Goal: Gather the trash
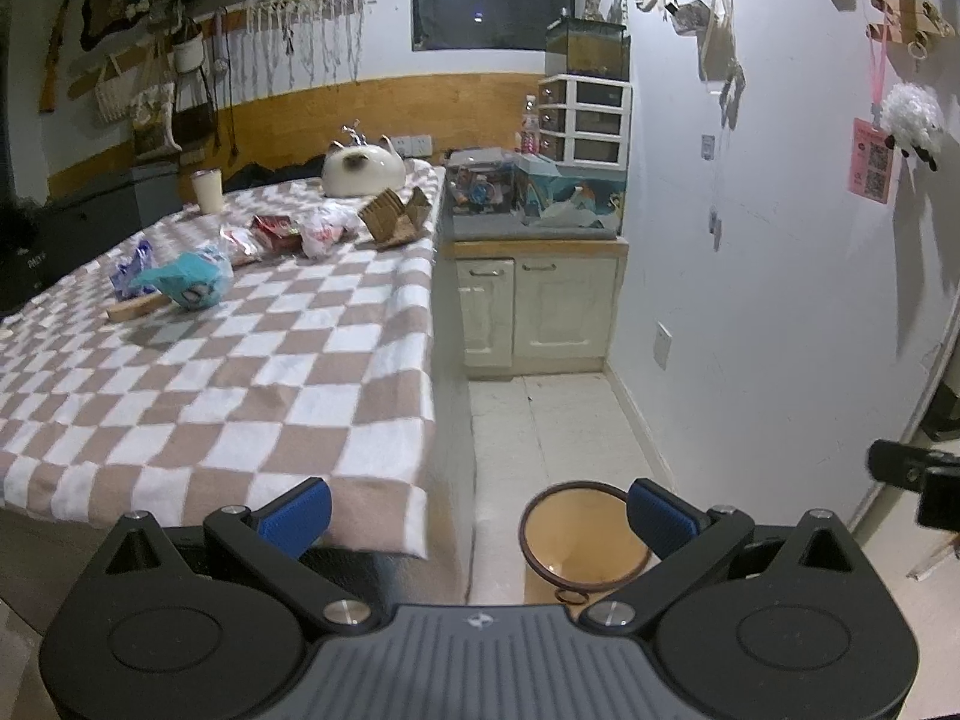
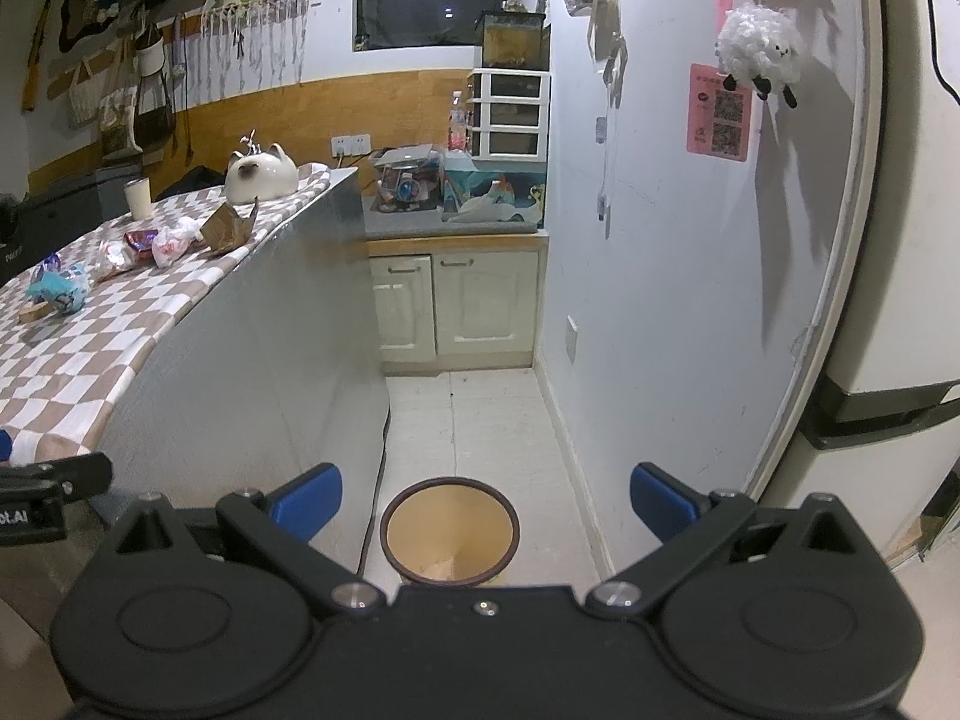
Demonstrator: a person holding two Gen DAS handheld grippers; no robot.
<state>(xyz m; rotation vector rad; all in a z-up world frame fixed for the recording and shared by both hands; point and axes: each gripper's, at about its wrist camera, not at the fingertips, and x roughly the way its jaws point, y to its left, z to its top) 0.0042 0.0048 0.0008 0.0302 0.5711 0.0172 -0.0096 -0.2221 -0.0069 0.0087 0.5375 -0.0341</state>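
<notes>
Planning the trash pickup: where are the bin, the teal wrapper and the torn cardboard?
bin [image 2: 451,531]: right wrist view, inner wall.
teal wrapper [image 1: 191,279]: left wrist view, crumpled middle.
torn cardboard [image 1: 396,216]: left wrist view, middle of the folded piece.

That cat-shaped white ceramic pot [image 1: 362,171] sits at the far end of the checkered tablecloth [image 1: 252,372], and a cream cup [image 1: 207,191] stands to its left on the same cloth. Right of the pot, past the table edge, there's a fish tank [image 1: 537,195] on a low cream cabinet [image 1: 537,309]. A white drawer unit [image 1: 585,118] is stacked behind the tank. Further right, a fluffy sheep toy [image 2: 759,48] hangs on the wall above a pink card [image 2: 719,113].
</notes>
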